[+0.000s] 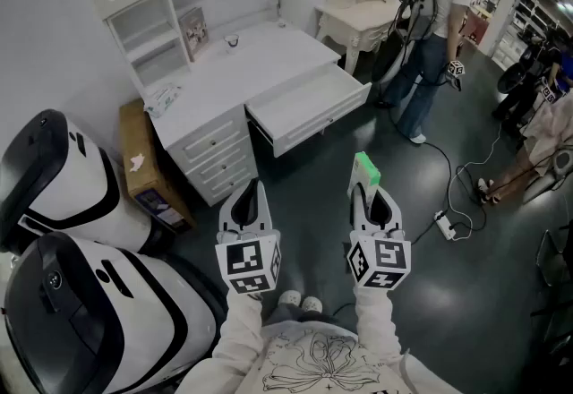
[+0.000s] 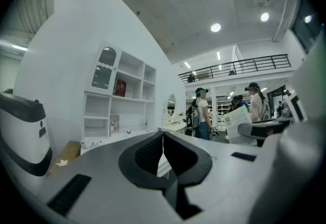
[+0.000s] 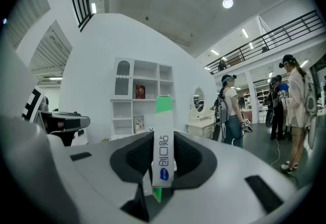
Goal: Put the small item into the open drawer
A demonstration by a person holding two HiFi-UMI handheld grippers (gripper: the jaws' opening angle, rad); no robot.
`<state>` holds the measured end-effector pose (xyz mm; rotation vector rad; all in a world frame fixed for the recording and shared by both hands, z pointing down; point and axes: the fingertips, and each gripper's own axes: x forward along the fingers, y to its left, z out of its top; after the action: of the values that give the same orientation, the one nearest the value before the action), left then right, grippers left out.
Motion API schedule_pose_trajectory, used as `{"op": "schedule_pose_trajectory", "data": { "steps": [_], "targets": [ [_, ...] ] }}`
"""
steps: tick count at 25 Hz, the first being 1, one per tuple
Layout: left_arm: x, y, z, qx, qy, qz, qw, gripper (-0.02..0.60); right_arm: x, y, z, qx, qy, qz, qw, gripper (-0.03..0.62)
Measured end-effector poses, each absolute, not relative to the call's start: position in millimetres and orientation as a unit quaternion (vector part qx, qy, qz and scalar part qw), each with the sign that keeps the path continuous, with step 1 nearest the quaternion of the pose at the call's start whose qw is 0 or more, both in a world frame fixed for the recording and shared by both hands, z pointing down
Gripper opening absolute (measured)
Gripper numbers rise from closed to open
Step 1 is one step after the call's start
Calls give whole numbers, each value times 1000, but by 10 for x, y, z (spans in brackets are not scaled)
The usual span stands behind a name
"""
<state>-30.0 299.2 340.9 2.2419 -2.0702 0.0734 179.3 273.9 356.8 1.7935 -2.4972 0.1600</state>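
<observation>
The right gripper (image 3: 164, 141) has its 2 jaws partly open and pressed on a box (image 3: 163, 152). The box is thin and white with a green end (the green end is the far one). It stands on its edge between the pads and sticks out past the tips. The left gripper (image 2: 163, 141) holds nothing. Its 2 jaws are together, with only a thin slit at the tips. Both grippers point about level, side by side above the dark floor (image 1: 309, 191). The box is up in the air, well apart from the drawer (image 1: 324, 121). The drawer is pulled out of a white desk (image 1: 260, 56) ahead and a bit to the left. A brown carton (image 1: 143, 164) lies beside the desk. 2 big white machines (image 1: 54, 186) stand at the left. A person (image 1: 440, 34) stands farther off, near a small white table (image 1: 358, 16).
</observation>
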Motion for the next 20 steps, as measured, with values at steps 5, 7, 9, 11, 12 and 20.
{"op": "schedule_pose_trajectory", "data": {
  "steps": [5, 7, 9, 11, 12, 20],
  "targets": [
    [-315, 2947, 3410, 733, -679, 23, 44, 6, 1772, 2692, 3580, 581, -811, 52, 32, 89],
    [-323, 2923, 3403, 733, -679, 23, 44, 6, 1759, 2668, 3575, 581, -812, 52, 31, 89],
    [-343, 2890, 3408, 732, -679, 24, 44, 5, 1744, 2633, 3578, 581, -812, 53, 30, 89],
    [-371, 2844, 3419, 731, -680, 24, 45, 6, 1724, 2584, 3586, 581, -812, 55, 26, 89],
    [-388, 2817, 3423, 731, -680, 23, 46, 5, 1710, 2556, 3591, 582, -811, 55, 26, 89],
    [-540, 2578, 3519, 738, -673, 27, 46, 6, 1530, 2327, 3707, 588, -806, 66, 24, 89]
  ]
}}
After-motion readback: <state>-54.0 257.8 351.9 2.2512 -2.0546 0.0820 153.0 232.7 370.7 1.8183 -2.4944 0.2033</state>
